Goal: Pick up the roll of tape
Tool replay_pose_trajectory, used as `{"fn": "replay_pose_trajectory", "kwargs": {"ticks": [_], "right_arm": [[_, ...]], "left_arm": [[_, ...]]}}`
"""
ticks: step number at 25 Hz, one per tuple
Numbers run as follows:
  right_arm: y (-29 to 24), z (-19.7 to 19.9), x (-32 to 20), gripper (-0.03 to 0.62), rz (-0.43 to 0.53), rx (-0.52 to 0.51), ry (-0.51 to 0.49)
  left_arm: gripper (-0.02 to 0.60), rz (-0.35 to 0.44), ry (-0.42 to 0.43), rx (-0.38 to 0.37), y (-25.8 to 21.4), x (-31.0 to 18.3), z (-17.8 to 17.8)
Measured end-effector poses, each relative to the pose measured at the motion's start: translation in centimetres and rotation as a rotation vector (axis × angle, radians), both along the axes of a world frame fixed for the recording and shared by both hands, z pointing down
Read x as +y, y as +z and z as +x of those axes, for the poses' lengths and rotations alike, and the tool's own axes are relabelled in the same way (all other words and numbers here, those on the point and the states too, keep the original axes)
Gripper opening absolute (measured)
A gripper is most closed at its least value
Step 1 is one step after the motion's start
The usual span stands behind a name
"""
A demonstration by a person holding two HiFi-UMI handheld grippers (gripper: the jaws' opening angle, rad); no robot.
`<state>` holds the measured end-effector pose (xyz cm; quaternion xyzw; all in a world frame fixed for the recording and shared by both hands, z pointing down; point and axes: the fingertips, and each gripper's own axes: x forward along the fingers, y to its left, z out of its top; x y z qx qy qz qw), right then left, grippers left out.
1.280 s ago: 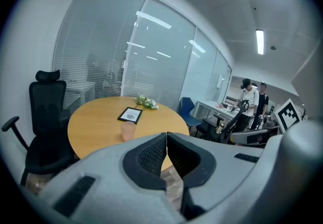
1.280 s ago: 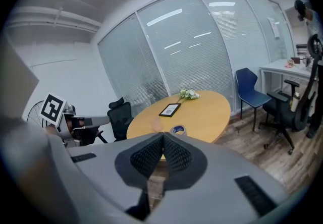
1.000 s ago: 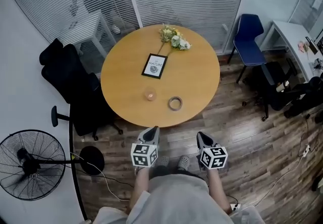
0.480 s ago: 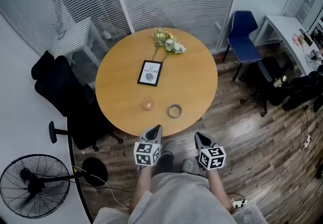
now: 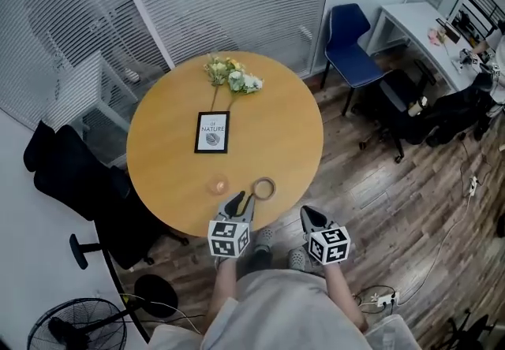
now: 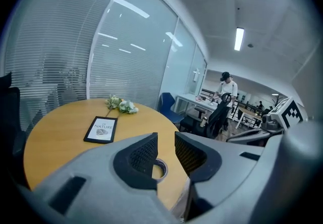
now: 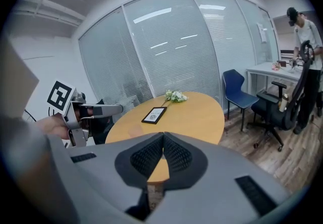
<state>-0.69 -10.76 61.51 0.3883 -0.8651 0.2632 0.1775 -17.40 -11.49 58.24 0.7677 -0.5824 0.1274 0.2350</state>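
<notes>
The roll of tape (image 5: 263, 188) lies flat near the front edge of the round wooden table (image 5: 292, 135). My left gripper (image 5: 238, 203) reaches over that edge, just short of the roll and to its left. Its jaws have just been opening and stand apart with nothing between them. In the left gripper view the tape (image 6: 159, 169) shows through the gap of the left gripper (image 6: 165, 148), farther along the table. My right gripper (image 5: 309, 216) hangs off the table's front right over the floor, shut and empty; in its own view the right gripper (image 7: 163, 150) has its pads together.
A small orange candle (image 5: 218, 183) sits left of the tape. A framed picture (image 5: 211, 132) and flowers (image 5: 231, 75) lie farther back. A blue chair (image 5: 351, 45) and black office chairs (image 5: 75, 175) stand around the table; a fan (image 5: 75, 325) stands at lower left.
Both grippers have moved forward toward the table. The left one's tips now reach over the front edge near the tape, and its jaws have parted. The right stays shut.
</notes>
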Motion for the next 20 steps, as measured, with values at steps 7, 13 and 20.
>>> {"fn": "replay_pose_trajectory", "kwargs": {"ticks": [7,13,20], "right_arm": [[1.2,-0.8,-0.9,0.08,-0.025,0.018,0.033],[3.8,-0.2,-1.9,0.117,-0.058,0.023,0.116],[6.6,-0.5,-2.6,0.126,-0.089,0.04,0.149]], "left_arm": [[0.13,-0.056,0.091,-0.001,2.8,-1.9,-0.2],[0.146,-0.094,0.192,-0.039,5.3,-3.2,0.4],[0.146,-0.16,0.292,-0.059,9.6,-3.9,2.6]]}}
